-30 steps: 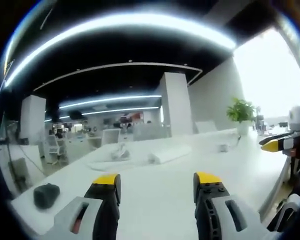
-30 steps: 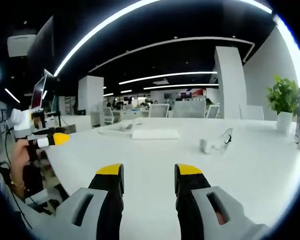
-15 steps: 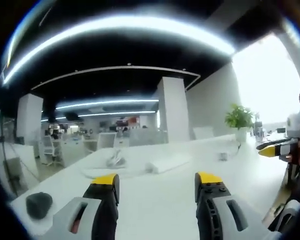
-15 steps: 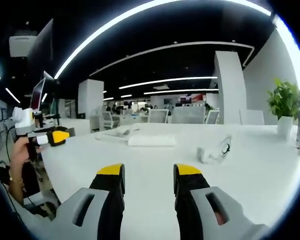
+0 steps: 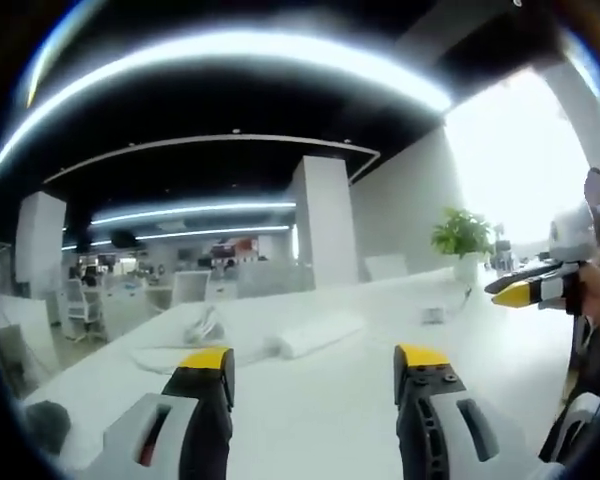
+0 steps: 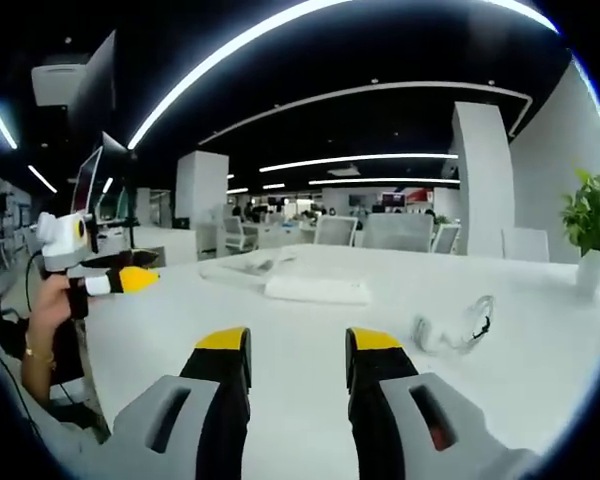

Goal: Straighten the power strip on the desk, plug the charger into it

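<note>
A long white power strip (image 5: 320, 333) lies on the white desk (image 5: 330, 420), ahead of my left gripper (image 5: 314, 360), whose jaws are open with nothing between them. To the right of the strip sits a small white charger (image 5: 433, 316). In the right gripper view the power strip (image 6: 317, 289) lies beyond my right gripper (image 6: 298, 342), which is also open with nothing in it. The charger with its looped cable (image 6: 450, 328) is off to the right. Both grippers hover above the desk, well short of these things.
The right gripper (image 5: 525, 292) comes in from the right; the left gripper (image 6: 115, 283), held by a hand (image 6: 45, 310), comes in from the left. A white bundle (image 5: 205, 325) lies left of the strip. Also here: a dark object (image 5: 45, 425), a potted plant (image 5: 460, 235) and a monitor (image 6: 100, 180).
Both cameras have swung slightly: the desk things drift left in the left gripper view and right in the right gripper view. Both pairs of jaws stay open. Nothing on the desk has moved.
</note>
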Motion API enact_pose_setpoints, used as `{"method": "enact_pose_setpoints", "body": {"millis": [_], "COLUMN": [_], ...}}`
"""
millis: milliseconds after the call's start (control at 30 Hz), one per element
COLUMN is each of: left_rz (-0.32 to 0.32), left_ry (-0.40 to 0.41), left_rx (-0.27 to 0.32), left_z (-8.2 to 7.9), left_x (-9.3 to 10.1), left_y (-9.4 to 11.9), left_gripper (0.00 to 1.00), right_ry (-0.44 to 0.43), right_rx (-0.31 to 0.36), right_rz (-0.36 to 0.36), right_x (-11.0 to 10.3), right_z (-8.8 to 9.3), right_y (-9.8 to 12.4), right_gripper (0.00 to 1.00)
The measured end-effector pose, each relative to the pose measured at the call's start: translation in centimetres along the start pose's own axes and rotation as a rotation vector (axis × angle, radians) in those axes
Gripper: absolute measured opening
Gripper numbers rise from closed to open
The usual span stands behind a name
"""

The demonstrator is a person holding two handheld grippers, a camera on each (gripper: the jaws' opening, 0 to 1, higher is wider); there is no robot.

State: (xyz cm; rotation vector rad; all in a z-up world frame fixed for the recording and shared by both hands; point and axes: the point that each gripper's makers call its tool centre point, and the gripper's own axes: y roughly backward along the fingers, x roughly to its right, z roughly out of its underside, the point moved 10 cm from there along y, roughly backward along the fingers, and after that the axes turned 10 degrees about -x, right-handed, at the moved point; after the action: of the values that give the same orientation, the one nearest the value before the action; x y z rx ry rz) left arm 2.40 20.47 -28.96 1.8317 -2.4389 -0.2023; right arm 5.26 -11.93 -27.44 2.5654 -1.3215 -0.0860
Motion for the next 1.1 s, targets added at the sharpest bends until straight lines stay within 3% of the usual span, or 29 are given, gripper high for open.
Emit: {"method": "enact_pose_setpoints", "body": {"millis": [333,767,967,1100], "left_rz": [0.072,0.139,0.159,0.159], "left_ry": [-0.021,-0.032,-0.038,-0.043], "left_rx": [-0.007,-0.046,-0.057,-0.070], "left_z": [-0.8,-0.9,-1.3,-1.6], "left_x": [0.2,0.2,-0.2,-0.6], "left_y": [-1.5,-3.6,-4.3,-4.9], "left_gripper": [0.61,0.59,0.56,0.56], "right_ry": [0.038,0.038,0.083,0.066], "right_rx": [0.014,0.020,0.009,0.011], "right_rz": [-0.047,-0.128,-0.098,-0.113], "right_x": [0.9,2.4,3.1,3.6], "right_z": [-2.3,-3.3,-3.6,-3.8], "right_y": [-2.1,-5.3,-6.4,-7.2], "right_gripper": [0.37,0.35,0.35,0.35]}}
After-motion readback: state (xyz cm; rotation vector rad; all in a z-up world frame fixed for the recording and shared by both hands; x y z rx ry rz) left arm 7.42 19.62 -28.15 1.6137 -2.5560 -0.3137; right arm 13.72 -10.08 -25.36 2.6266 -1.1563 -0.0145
